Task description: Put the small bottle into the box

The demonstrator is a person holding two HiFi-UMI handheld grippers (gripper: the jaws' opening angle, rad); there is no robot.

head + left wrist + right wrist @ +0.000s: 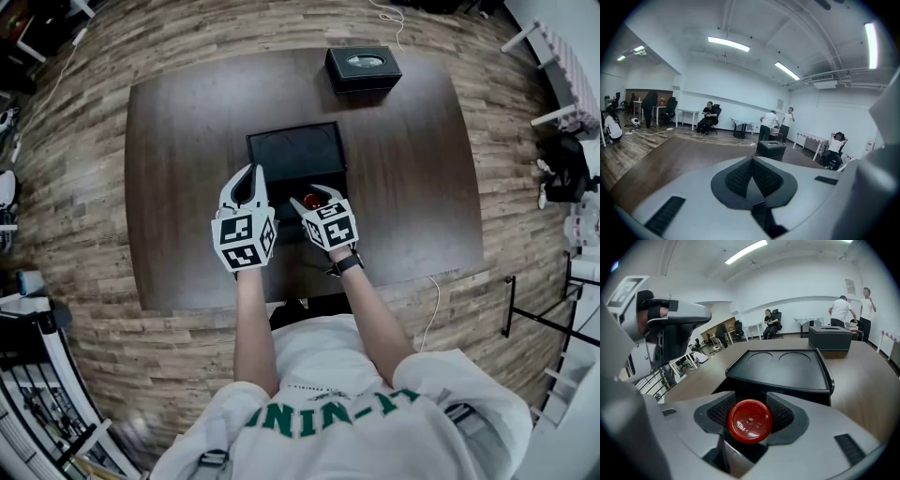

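Your left gripper (251,172) hovers over the dark wooden table (178,197), just at the near left corner of the open black box (295,152). Its jaws are pressed together with nothing between them, and they point across the table toward the black tissue box (771,149) at the far edge. Just beside it, your right gripper (319,199) has its jaws set fairly wide and clamped on the small bottle (750,421). The pads press it from both sides and its red cap (313,201) faces the camera. The bottle is held above the box's near right edge, in front of a black tray (785,366) with two round recesses.
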